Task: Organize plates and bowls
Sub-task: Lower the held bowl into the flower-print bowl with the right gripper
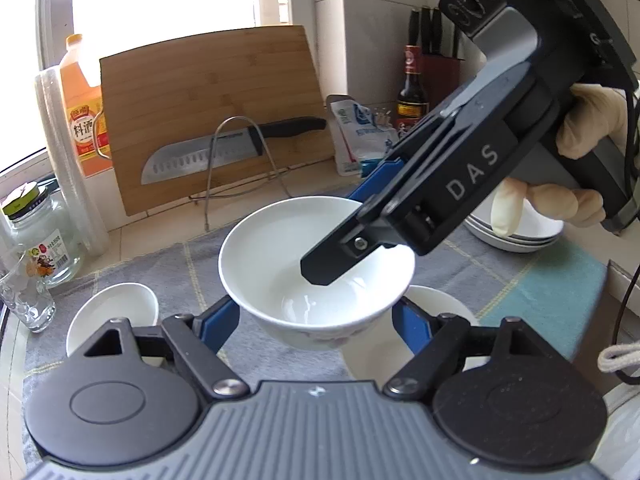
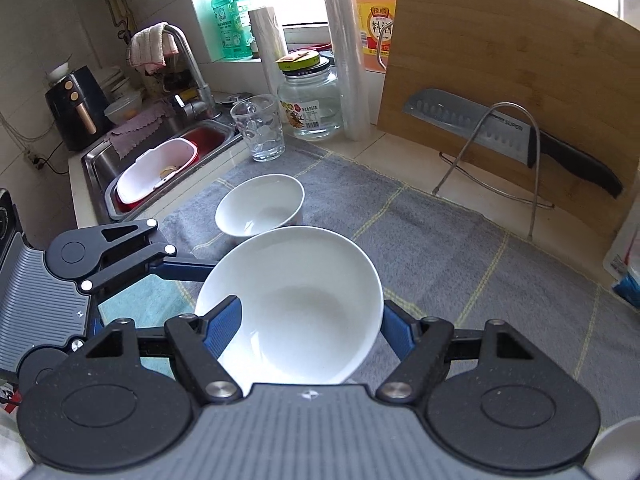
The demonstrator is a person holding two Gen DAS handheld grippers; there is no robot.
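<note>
Left wrist view shows the left gripper (image 1: pixel 316 320) and right gripper (image 1: pixel 352 236) both seemingly clamped on one white bowl (image 1: pixel 280 248) above the counter's gray cloth (image 1: pixel 480 264); best keep both level while lifting.

Left gripper (image 1: pixel 316 320) jaws clamped either side of a bowl (image 1: pixel 316 276), right gripper (image 2: pixel 312 324) likewise, gloved hand (image 1: pixel 576 160) on its handle
</note>
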